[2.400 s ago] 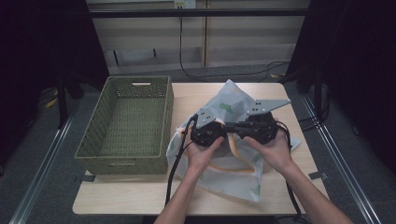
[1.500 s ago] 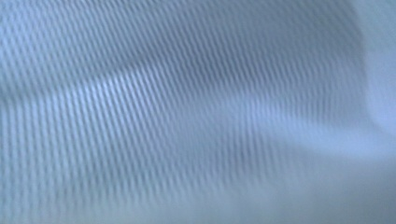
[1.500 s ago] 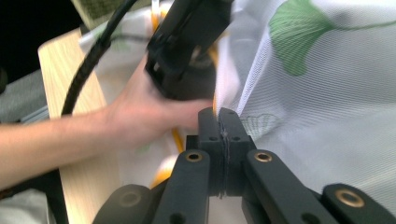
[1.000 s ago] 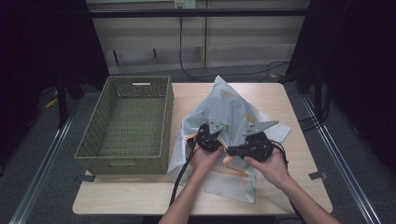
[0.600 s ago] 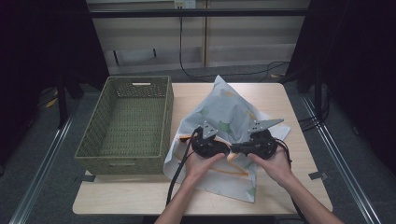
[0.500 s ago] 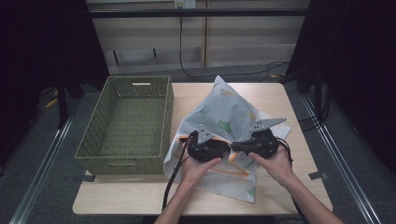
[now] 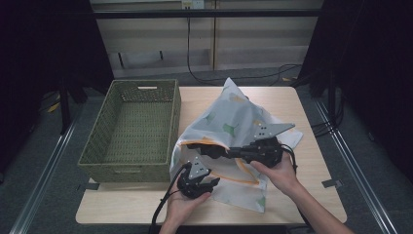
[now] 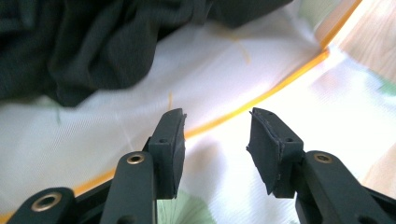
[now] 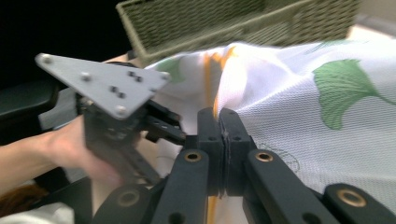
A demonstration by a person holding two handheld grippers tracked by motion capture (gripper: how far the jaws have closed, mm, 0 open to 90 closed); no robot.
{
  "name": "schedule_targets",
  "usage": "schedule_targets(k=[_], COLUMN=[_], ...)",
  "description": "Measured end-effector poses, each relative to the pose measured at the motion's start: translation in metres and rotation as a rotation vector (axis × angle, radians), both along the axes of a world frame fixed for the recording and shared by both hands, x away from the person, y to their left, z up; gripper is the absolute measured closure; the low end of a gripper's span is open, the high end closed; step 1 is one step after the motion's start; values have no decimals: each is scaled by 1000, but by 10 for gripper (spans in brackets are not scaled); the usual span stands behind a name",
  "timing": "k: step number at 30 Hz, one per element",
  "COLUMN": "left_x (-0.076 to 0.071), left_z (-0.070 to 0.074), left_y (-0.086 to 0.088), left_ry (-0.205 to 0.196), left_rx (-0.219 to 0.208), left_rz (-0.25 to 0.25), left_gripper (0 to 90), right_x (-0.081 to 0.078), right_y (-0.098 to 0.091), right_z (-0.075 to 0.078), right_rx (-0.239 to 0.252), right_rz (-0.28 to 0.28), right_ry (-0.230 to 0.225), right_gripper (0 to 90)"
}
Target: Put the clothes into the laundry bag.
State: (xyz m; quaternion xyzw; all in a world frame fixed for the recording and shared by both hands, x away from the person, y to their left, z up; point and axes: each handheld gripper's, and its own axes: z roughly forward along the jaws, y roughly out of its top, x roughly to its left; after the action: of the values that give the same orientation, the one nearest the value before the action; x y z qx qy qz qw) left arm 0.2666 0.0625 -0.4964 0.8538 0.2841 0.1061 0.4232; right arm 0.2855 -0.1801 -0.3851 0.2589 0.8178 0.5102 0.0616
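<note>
Jaws of my right gripper [image 9: 219, 116] are clamped together on the orange-trimmed edge of the white mesh laundry bag printed with green ginkgo leaves [image 9: 327, 121]; the trim runs straight up out of the pinch. Jaws of my left gripper [image 8: 215, 140] stand apart and have just been closing; nothing is pressed between the pads [image 8: 170, 140], and the bag's mesh and a curve of its orange trim lie beyond them. A dark grey garment [image 8: 84, 51] lies bunched inside the bag, past the trim.

From above, my right gripper [image 7: 197, 145] reaches leftward across the bag [image 7: 234, 117] and holds its mouth edge. My left gripper [image 7: 213, 181] sits near the tabletop's front edge, just beside the bag's lower left corner, with my left hand [image 7: 182, 202] beneath it. The bag lies crumpled right of centre on the pale wooden tabletop [image 7: 292, 97]. A green woven rectangular basket [image 7: 97, 146] stands just left of the bag.
</note>
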Motion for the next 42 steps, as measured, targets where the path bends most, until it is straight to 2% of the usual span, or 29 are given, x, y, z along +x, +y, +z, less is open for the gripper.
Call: schedule_targets(k=[1,2,3,4,5,6,8,10,11,12,14,15,16,18,20,22,23,25,29,30,31,32,33,34,35,36,37,38,42], left_x=[0,0,0,-1,-2,-2,-2,-2,-2,-1,-1,0,0,1,1,4,4,6,14,14,15,16,18,18,20,19,19,18,16], left_z=[-2,-2,-3,-5,-7,-8,-8,-8,-9,-9,-9,-8,-8,-6,-6,-5,-5,-4,-5,-5,-6,-6,-5,-5,-4,-5,-5,-6,-5], left_y=[0,0,-1,-3,-3,-3,-3,-3,-5,-9,-14,-22,-22,-43,-50,-73,-73,-87,-120,-120,-127,-132,-136,-136,-134,-133,-133,-129,-123], left_ry=[4,4,10,20,17,17,14,10,7,-1,7,11,11,21,18,24,24,37,50,50,41,40,50,50,75,82,82,76,80], left_rx=[15,15,26,43,66,69,67,76,58,65,66,75,75,88,93,97,97,100,79,79,74,73,80,80,84,65,65,46,48], left_rz=[-5,-5,-20,-14,-9,-11,-7,-11,-6,-7,-3,-6,-6,-22,-22,-47,-47,-61,-57,-57,-54,-57,-65,-65,-78,-76,-76,-90,-104], left_gripper=[561,568,568,590,590,591,605,615,632,642,649,660,670,680,681,682,682,681,677,677,678,678,662,657,645,644,644,645,670], right_x=[2,2,3,6,6,9,11,12,13,14,14,14,14,16,16,16,16,16,18,18,20,20,19,19,19,19,18,18,18], right_y=[5,5,8,14,14,16,16,16,15,14,13,8,8,-3,-8,-20,-26,-30,-54,-54,-62,-62,-68,-69,-72,-73,-74,-74,-73], right_z=[-5,-5,-11,-25,-25,-39,-49,-54,-62,-65,-67,-71,-71,-72,-72,-72,-71,-70,-67,-67,-66,-66,-65,-65,-64,-64,-64,-64,-66], right_rx=[-13,-13,-29,-71,-71,-89,-106,-116,-145,-154,-163,-209,-209,-226,-236,-246,-243,-249,-241,-241,-229,-229,-219,-221,-216,-211,-210,-208,-203], right_rz=[13,13,22,30,30,38,38,38,33,24,19,-8,-8,-33,-48,-75,-85,-102,-153,-153,-172,-172,-187,-189,-196,-190,-194,-192,-188], right_ry=[23,23,41,78,78,121,155,170,193,212,222,240,240,242,246,242,236,231,206,206,201,201,202,202,199,194,199,194,192], right_gripper=[895,895,895,894,894,894,893,894,893,893,892,891,891,891,891,891,891,891,889,889,889,889,888,887,887,886,887,886,887])
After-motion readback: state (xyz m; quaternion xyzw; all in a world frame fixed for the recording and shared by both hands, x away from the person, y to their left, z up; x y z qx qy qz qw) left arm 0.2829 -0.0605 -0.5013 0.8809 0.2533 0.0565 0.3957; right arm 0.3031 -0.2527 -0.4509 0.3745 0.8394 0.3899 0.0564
